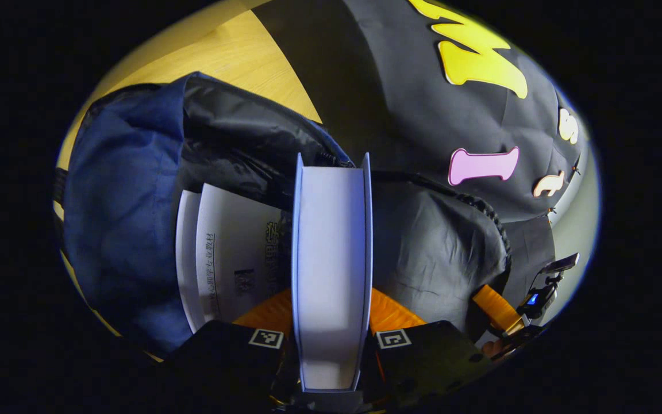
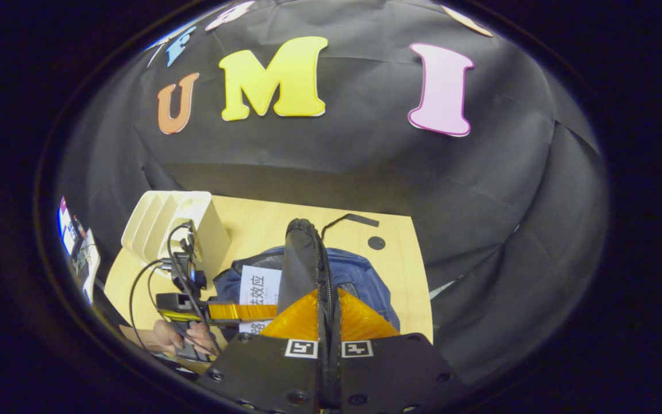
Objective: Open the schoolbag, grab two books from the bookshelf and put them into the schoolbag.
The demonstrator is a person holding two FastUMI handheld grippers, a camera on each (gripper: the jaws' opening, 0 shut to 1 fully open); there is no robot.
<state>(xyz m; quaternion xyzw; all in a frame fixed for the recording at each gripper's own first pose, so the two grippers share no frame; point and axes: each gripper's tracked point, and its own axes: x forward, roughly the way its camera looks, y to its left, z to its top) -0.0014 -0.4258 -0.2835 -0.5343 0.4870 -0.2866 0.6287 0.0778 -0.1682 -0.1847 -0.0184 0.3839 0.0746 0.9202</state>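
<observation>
In the left gripper view my left gripper is shut on a thick book, seen page-edge on and held over the open mouth of the blue schoolbag. Inside the bag lies a white book. My right gripper shows at the far right, at the edge of the bag's black flap. In the right gripper view my right gripper is shut on that flap, holding it up above the schoolbag. A white book cover shows in the bag mouth, with the left gripper and a hand beside it.
A white bookshelf rack stands on the wooden table behind the left gripper, to the bag's left. A small black round disc lies on the table beyond the bag. Black cloth walls close in the back and right.
</observation>
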